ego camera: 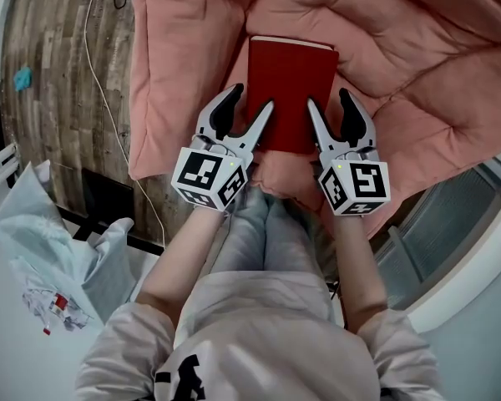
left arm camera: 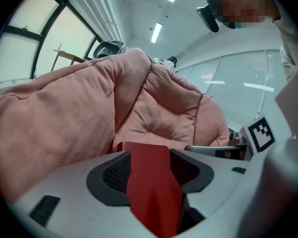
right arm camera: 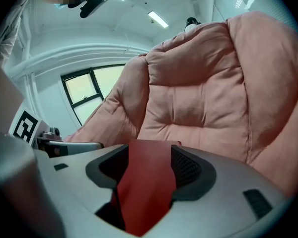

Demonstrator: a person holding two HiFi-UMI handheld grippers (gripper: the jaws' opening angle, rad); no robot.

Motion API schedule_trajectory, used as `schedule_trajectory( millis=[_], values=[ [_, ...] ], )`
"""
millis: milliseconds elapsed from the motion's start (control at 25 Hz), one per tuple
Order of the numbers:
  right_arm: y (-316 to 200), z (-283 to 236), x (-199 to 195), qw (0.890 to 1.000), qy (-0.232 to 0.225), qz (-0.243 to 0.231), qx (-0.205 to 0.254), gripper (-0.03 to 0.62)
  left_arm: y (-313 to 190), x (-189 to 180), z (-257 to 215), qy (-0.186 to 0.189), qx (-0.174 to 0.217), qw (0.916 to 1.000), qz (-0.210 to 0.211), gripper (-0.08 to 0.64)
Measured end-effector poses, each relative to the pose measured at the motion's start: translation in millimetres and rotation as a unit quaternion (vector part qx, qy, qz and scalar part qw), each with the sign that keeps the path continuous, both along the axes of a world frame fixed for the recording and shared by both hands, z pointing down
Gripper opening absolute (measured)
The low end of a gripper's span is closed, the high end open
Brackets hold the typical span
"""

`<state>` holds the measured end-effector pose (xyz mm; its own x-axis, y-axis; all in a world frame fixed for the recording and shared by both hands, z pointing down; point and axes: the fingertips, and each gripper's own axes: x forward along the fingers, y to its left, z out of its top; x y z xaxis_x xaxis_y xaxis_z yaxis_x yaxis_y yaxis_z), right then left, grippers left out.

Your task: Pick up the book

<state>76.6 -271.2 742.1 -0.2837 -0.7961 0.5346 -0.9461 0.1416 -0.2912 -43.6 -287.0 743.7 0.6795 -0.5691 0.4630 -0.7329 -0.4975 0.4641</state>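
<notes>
A red book (ego camera: pixel 290 90) lies flat on the pink quilted cushion (ego camera: pixel 401 48) of a chair. My left gripper (ego camera: pixel 244 111) is over the book's near left corner, one finger off its left edge and the other over the cover. My right gripper (ego camera: pixel 334 114) mirrors it at the near right corner. Both stand open, with jaws wide apart. In the left gripper view the red book (left arm camera: pixel 151 182) fills the gap between the dark pads (left arm camera: pixel 116 175). The right gripper view shows the book (right arm camera: pixel 146 182) in the same way. I cannot see either pair of pads pressing on the book.
The cushion rises steeply behind the book (left arm camera: pixel 159 103) and folds up on both sides. Wood-plank floor (ego camera: pixel 58 73) with a white cable (ego camera: pixel 100 73) lies left. White plastic bags (ego camera: pixel 42 249) sit at lower left. The person's knees (ego camera: pixel 263 224) are just below the grippers.
</notes>
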Motion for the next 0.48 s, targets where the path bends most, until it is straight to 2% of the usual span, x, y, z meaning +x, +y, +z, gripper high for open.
schedule_trajectory(
  millis=[280, 480],
  values=[
    [-3.7, 34.2, 2.2, 0.999, 0.000, 0.009, -0.035, 0.273, -6.2, 2.1, 27.8, -0.016, -0.022, 0.9996, 0.003, 0.233],
    [0.1, 55.7, 3.7, 0.998, 0.017, 0.018, -0.053, 0.288, -2.3, 3.6, 48.6, -0.025, -0.044, 0.9987, 0.008, 0.242]
  ],
)
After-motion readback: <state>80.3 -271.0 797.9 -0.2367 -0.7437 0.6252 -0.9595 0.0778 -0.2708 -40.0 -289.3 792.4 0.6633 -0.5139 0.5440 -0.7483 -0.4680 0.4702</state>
